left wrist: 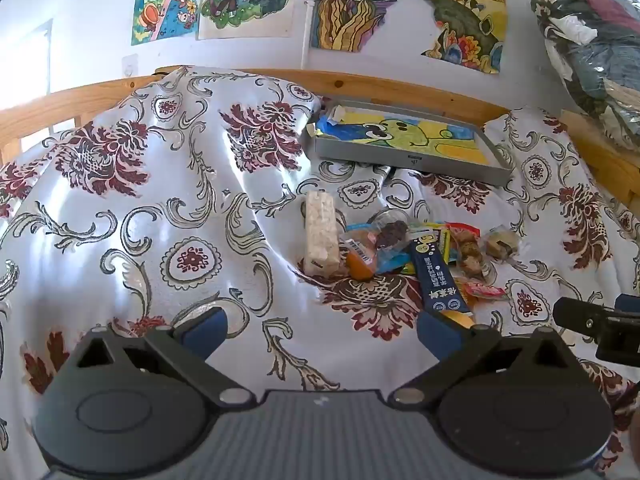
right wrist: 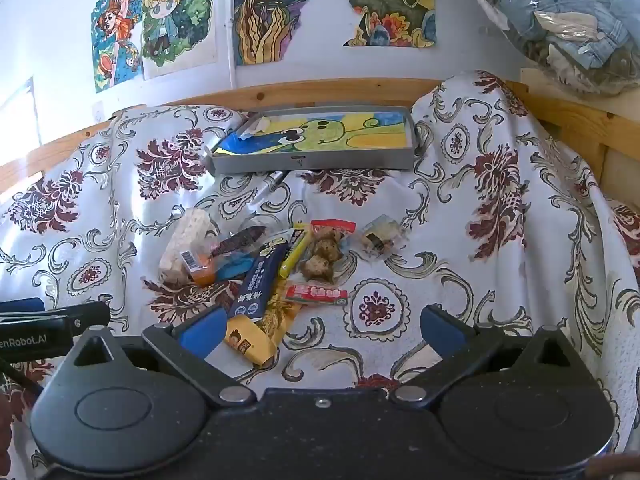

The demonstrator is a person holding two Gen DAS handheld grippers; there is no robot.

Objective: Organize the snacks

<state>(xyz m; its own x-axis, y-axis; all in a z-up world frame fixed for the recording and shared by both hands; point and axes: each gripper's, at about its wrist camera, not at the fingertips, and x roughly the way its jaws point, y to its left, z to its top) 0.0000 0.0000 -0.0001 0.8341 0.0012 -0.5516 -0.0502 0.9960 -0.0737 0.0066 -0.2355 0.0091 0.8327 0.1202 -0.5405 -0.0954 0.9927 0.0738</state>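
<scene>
**Snacks in a heap on the flowery cloth, both grippers wide apart**

Left wrist view: The left gripper (left wrist: 320, 326) is spread wide and holds nothing. It hangs over the flowery cloth (left wrist: 160, 200). The snack pile (left wrist: 400, 252) lies a bit far and to the right. A pale rice cracker bar (left wrist: 320, 236) sits at the left end of the pile. A long dark blue packet (left wrist: 436, 276) points toward the gripper's right finger. A small clear-wrapped treat (left wrist: 500, 242) sits at the right end of the pile. Farther back is a gray tray (left wrist: 408, 158) with a green cartoon drawing inside. The right gripper (left wrist: 600, 324) pokes in at the right edge.

Right wrist view: The right gripper (right wrist: 320, 330) is also spread wide, with nothing in it. The snack pile (right wrist: 276, 264) lies just ahead and a little left. A yellow packet (right wrist: 248, 344) touches the gripper's left finger. The dark blue packet (right wrist: 258, 284) lies just past it. A red packet (right wrist: 318, 294) is beside them. The gray tray (right wrist: 316, 160) sits far back.
</scene>
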